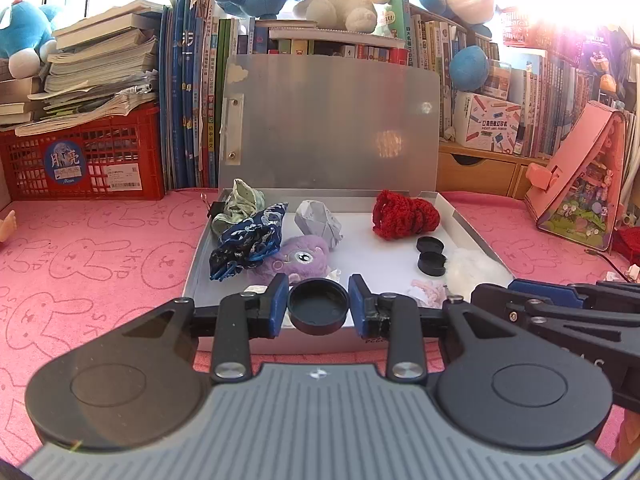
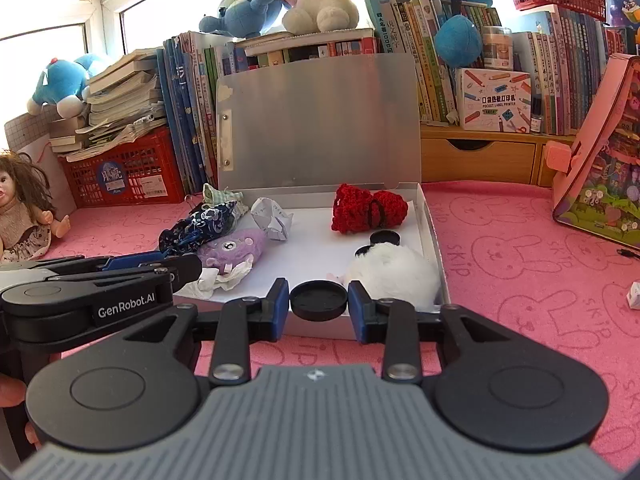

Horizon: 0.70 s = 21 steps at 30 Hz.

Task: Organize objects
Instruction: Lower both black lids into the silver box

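From the left wrist, your left gripper (image 1: 318, 312) is closed around a round black plastic cap (image 1: 318, 311), held over the near edge of the open shallow white box (image 1: 476, 232). Two more black caps (image 1: 431, 254) lie toward its right edge, so carry yours there and lower it flat.

From the right wrist, your right gripper (image 2: 319, 300) likewise pinches a second black round cap (image 2: 319, 299) at the box's near edge, beside the white fluffy pompom (image 2: 394, 274). Clear that before letting go.
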Each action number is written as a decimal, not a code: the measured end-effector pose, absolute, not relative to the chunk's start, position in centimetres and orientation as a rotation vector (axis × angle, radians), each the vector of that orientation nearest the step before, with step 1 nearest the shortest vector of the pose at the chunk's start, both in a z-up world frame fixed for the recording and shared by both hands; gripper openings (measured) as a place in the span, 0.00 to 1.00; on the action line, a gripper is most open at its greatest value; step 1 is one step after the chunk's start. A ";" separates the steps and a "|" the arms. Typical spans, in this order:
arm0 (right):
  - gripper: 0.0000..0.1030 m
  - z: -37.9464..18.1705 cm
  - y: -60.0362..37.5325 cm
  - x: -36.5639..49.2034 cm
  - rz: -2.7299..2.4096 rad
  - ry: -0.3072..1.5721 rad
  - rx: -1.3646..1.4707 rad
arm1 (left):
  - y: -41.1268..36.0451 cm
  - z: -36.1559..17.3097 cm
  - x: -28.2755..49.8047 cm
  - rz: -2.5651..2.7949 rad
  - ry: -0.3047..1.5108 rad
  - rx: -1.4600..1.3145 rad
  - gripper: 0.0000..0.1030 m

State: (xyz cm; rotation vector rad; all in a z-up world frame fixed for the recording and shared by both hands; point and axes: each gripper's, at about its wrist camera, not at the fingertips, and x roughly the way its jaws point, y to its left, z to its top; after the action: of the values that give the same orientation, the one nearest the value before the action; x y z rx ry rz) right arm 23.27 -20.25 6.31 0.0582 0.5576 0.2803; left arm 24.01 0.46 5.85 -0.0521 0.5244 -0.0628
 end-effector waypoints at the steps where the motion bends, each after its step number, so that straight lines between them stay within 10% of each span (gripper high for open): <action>1: 0.38 6.2 -20.3 23.8 0.282 0.572 0.064 | 0.5 5.7 24.6 -0.061 0.535 -0.054 0.36; 21: 0.37 5.4 -21.1 30.8 0.279 0.653 0.175 | 0.9 3.7 31.8 -0.075 0.563 -0.087 0.36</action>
State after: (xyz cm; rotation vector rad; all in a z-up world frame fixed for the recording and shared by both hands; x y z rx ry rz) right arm 30.82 -21.09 5.39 0.1753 0.6530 0.2792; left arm 31.80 0.89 3.66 -0.0869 0.5628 -0.0748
